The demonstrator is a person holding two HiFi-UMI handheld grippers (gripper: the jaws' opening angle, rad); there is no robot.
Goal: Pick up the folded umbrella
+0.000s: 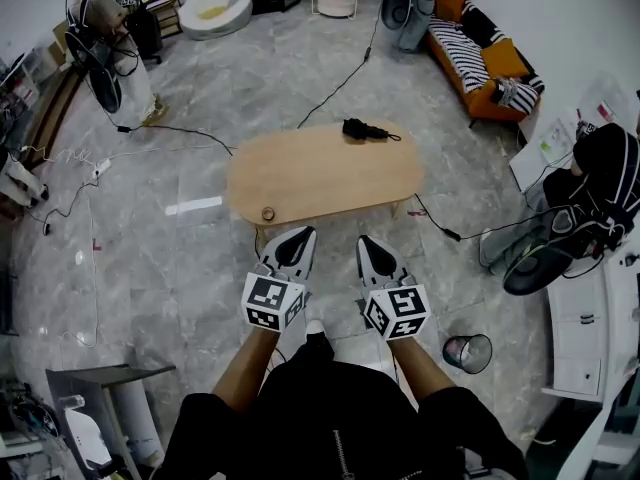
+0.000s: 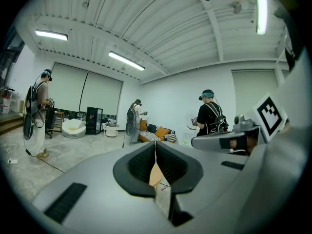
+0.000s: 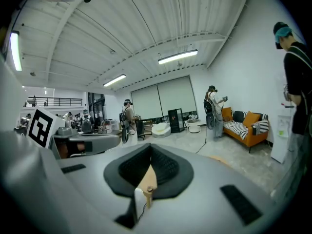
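Black short-sleeved top (image 1: 330,408); zip (image 1: 341,448) down front. Left gripper (image 1: 291,238) and right gripper (image 1: 373,245): pale grey-white tapered shells, black inner faces. Each carries white cube with black square markers: left cube (image 1: 272,303), right cube (image 1: 397,311). Gripper views: smooth grey shell, black ribbed pads (image 2: 140,165) in dark rounded recess, black rectangular strips (image 3: 241,202) on shell sides.

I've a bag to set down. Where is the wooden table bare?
The table is bare across its middle and right end, between the folded umbrella at the far edge and a small round object at the near left edge. Only those spots are taken.
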